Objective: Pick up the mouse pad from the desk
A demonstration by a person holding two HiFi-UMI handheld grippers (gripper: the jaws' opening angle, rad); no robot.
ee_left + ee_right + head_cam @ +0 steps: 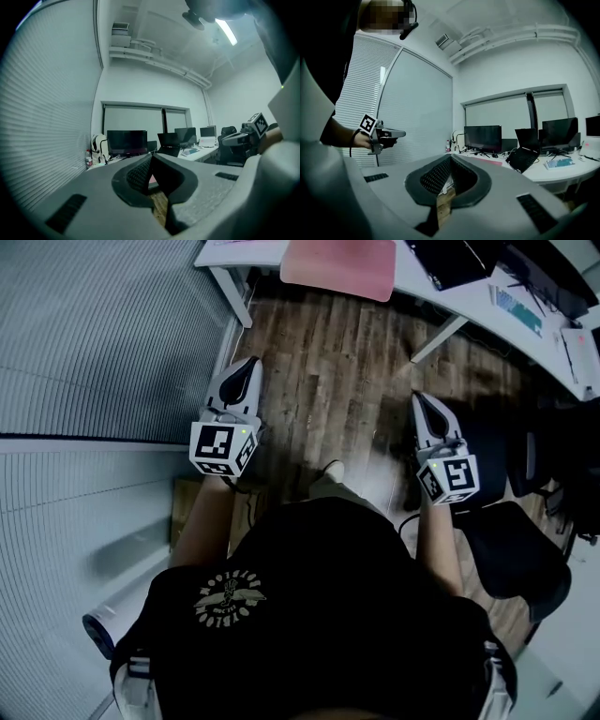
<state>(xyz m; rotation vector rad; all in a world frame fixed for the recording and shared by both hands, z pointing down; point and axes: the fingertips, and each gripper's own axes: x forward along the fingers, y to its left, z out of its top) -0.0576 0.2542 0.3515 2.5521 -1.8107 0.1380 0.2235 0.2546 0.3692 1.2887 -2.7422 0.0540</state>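
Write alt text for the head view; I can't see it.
A person stands holding the left gripper and right gripper forward, jaws shut and empty, short of a white desk where the pink mouse pad lies. A black chair stands at right.

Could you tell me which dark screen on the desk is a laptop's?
The middle one, the laptop, hinged to a flat base; the flanking monitors stand upright.
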